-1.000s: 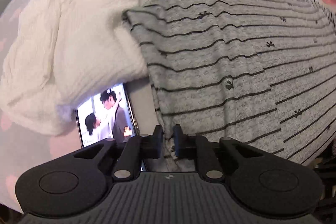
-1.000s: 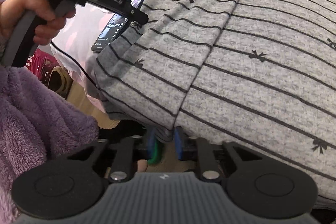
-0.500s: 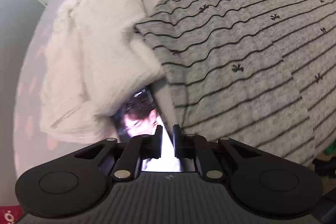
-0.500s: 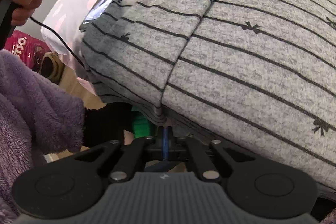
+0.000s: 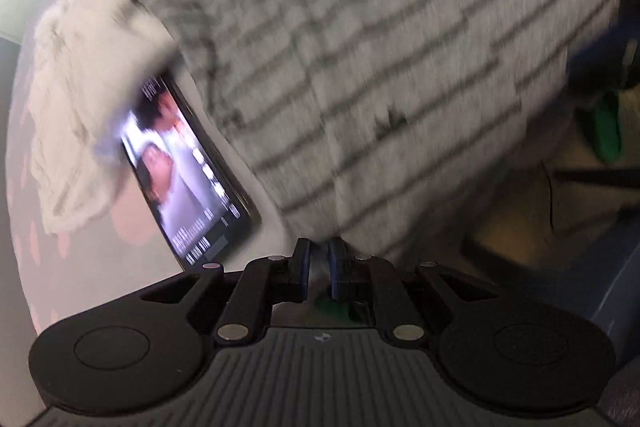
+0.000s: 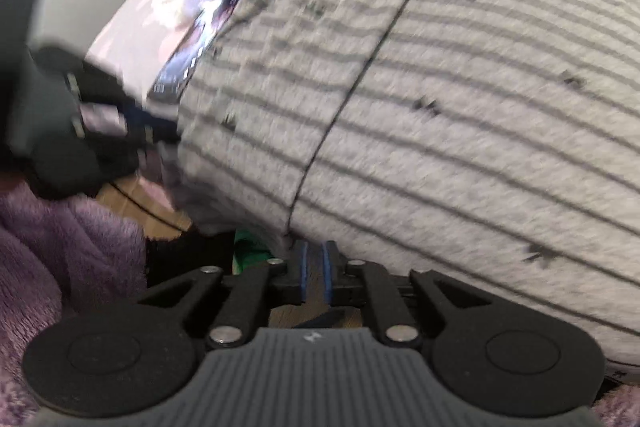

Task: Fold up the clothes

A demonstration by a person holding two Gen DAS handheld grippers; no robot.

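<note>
Left wrist view, heavily blurred: the left gripper [image 5: 320, 259] points down at the near edge of the bed, its tips right at the lower hem of the grey striped top [image 5: 380, 67]. Its jaws stand narrow, a thin slit between the blue-edged pads. I see no cloth clearly pinched there, though the blur makes that hard to judge. The striped top lies spread over the pale dotted bed sheet [image 5: 80, 247] and fills the upper right of the picture. A lit phone [image 5: 180, 167] lies on the sheet just left of the top's edge. Beyond the phone, a white fluffy garment [image 5: 80, 67] lies bunched, and the striped top overlaps its upper right part. Past the bed's edge at the right, a green object [image 5: 606, 131] sits low by the floor.

Right wrist view: the right gripper [image 6: 314, 267] sits just below the hem of the striped top [image 6: 460, 107], near a dark seam line. Its jaws have just been opening and now stand narrowly apart; only dark floor shows between the pads, no cloth. The top hangs slightly over the bed's edge. At the left, the other gripper [image 6: 164, 125] meets the top's side edge beside the phone [image 6: 188, 59]. A purple fleece sleeve [image 6: 60, 247] fills the lower left.
</note>
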